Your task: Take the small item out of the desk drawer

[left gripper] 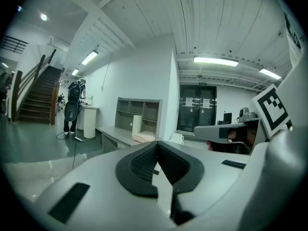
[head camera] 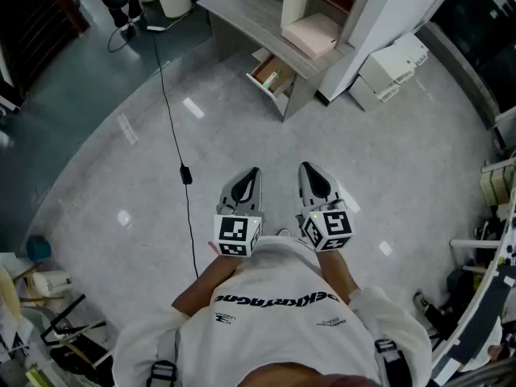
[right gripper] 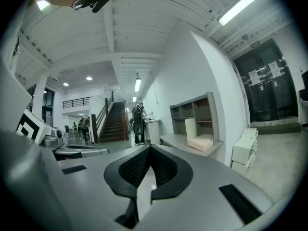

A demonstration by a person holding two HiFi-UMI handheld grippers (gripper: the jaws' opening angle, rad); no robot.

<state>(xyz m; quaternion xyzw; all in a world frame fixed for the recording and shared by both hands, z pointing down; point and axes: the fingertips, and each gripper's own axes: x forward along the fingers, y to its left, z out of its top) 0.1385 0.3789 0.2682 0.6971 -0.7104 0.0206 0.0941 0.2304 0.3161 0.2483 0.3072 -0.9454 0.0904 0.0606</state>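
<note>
Grey polished floor is filling most of the head view, and the person is standing well short of the desk. The drawer is hanging open under the desk's near edge. The small item is lying inside it and showing a bit of green, but it is too small to identify from here.

The left gripper and right gripper are being held side by side at chest level, both pointing toward the desk. In the left gripper view the jaws are meeting at the tips with nothing between them, and the right gripper view is showing the same. Neither gripper is carrying anything. A pale box is sitting on the desk top above the drawer, and white cabinets are standing just off the desk's right end.

Judgement: the task is only beginning, with the approach not yet made.

Risks:
- A black cable is trailing across the floor from the desk's left side, so a step drifting that way is risking a snag.
- Arriving with the jaws closed means pushing the item deeper into the drawer rather than pinching it.
- The desk top is overhanging the drawer, so a steep reach is likely to clip the edge or nudge the drawer inward.
- A thin item lying flat could slip from the pads.
</note>
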